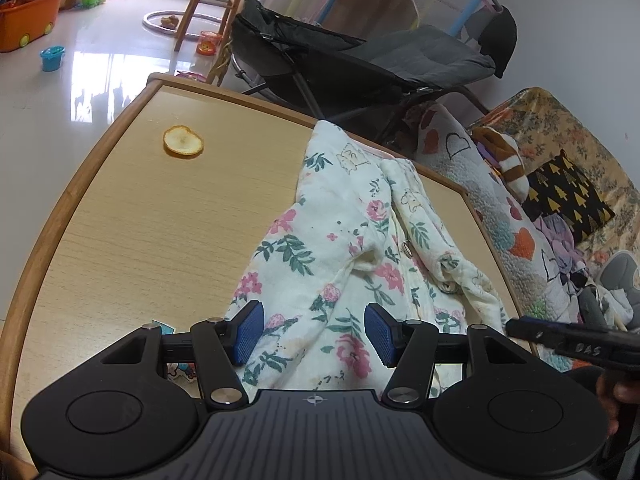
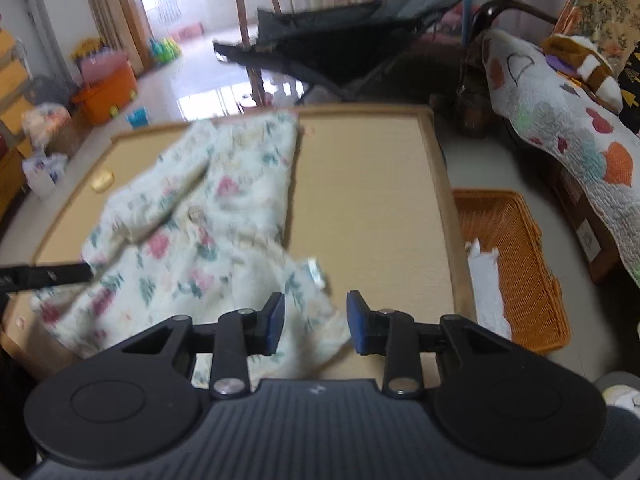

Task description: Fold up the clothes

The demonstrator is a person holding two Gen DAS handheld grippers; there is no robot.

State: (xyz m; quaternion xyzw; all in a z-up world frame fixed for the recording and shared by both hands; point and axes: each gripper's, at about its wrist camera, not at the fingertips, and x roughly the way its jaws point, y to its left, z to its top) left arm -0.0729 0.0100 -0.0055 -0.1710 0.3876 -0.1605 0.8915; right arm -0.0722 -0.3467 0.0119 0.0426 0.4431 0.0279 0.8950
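two grippers hover low over the garment (image 1: 344, 240), which lies rumpled and unfolded on the table (image 1: 140, 220). left gripper (image 1: 314, 334) has jaws apart above the near hem; right gripper (image 2: 314, 322) has jaws apart over its right corner, likely to pinch it. beyond, a peel (image 1: 183, 141) sits clear.

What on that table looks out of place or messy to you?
A round piece of orange peel lies on the bare wooden table, away from the laundry, which seems odd for a folding spot. The floral garment itself lies rumpled, bunched into ridges rather than spread flat. Nothing looks spilled or torn.
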